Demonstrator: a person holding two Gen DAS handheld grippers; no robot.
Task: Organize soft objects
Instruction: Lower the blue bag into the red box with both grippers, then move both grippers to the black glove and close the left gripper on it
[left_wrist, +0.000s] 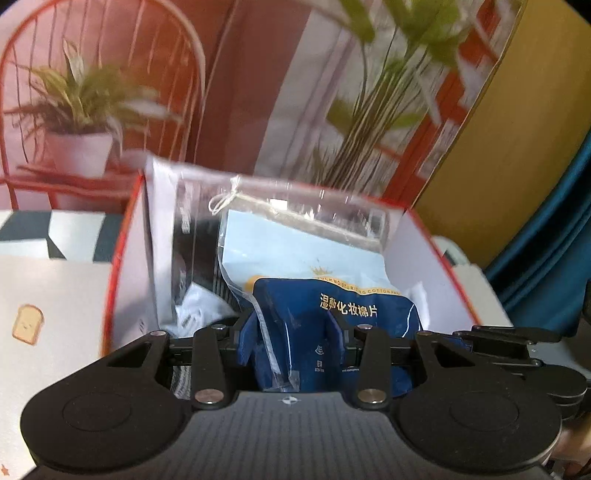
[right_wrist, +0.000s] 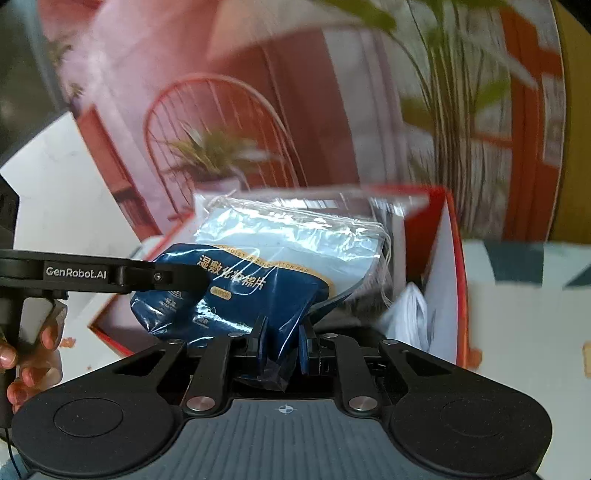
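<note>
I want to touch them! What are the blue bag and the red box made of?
The blue bag looks like thin, glossy plastic film: it crinkles, shines with streaks of light, and its top is see-through. The red box looks like stiff cardboard: flat, straight walls, matt white inside, red along the edges. That's only how they look.

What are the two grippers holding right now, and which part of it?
Both hold the blue cotton pad bag: left gripper around its lower body, right gripper pinching its bottom corner.
</note>
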